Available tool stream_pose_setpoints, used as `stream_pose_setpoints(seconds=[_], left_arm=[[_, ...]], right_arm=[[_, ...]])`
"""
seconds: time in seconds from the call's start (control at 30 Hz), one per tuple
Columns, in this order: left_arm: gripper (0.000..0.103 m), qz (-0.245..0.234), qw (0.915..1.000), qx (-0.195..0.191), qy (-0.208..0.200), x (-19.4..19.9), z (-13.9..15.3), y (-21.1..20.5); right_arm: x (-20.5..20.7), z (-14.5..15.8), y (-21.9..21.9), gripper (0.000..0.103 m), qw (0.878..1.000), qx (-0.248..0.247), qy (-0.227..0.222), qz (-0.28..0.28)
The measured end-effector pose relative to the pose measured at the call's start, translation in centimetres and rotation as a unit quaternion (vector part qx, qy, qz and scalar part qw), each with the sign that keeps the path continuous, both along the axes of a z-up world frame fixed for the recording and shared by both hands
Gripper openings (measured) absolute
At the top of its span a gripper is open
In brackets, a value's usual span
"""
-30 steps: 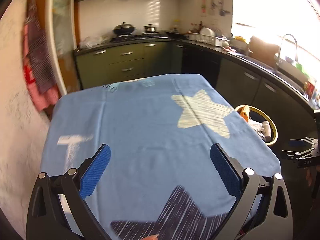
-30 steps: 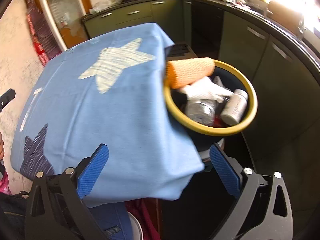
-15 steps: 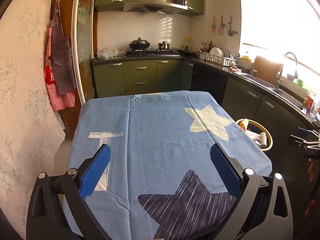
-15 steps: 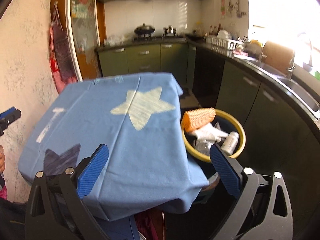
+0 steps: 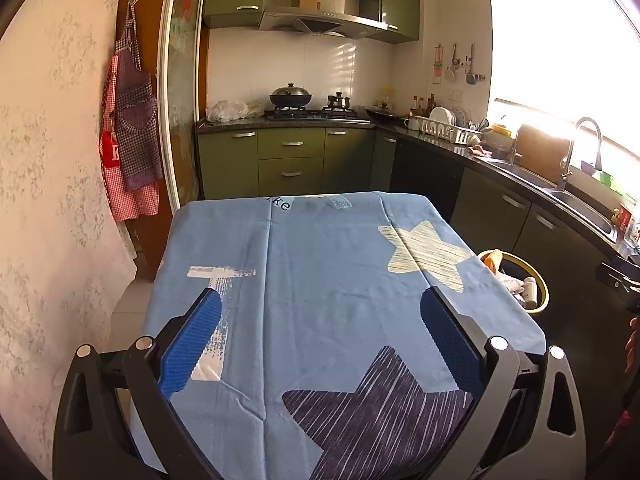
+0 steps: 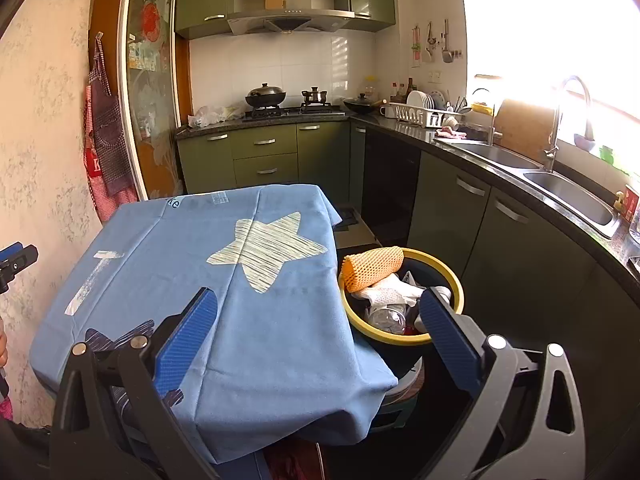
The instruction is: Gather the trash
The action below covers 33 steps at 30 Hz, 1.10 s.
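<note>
A dark bin with a yellow rim (image 6: 456,286) stands right of the table and holds trash: an orange foam net (image 6: 374,266), white paper (image 6: 390,294), a clear bottle (image 6: 386,316). It also shows in the left wrist view (image 5: 542,286). The table carries a blue star-print cloth (image 5: 320,292), also in the right wrist view (image 6: 256,308), with nothing on it. My left gripper (image 5: 320,338) is open and empty over the table's near edge. My right gripper (image 6: 320,334) is open and empty above the table's right corner, near the bin.
Green kitchen cabinets (image 5: 292,160) with a stove and wok (image 5: 290,98) stand behind the table. A dark counter with a dish rack (image 6: 420,114) and sink (image 6: 572,198) runs along the right. Aprons (image 5: 132,128) hang on the left wall.
Both grippers have pulled back and tilted up from the table and bin, so more of the kitchen shows. Both stay open and empty.
</note>
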<state>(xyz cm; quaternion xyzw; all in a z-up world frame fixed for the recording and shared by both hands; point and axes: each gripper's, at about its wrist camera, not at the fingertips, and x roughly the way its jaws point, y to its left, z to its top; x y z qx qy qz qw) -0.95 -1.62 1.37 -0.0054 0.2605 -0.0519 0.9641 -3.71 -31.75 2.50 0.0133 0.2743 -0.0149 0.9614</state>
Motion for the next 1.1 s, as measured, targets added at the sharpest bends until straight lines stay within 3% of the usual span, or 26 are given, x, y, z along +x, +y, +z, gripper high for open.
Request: stream_pose_setpoints(seconds=[1.1], left_arm=[[0.098, -0.008, 0.9999, 0.008, 0.002, -0.08, -0.04, -0.53]], right_arm=[[0.44, -0.20, 0.17, 0.096, 1.000, 0.000, 0.003, -0.001]])
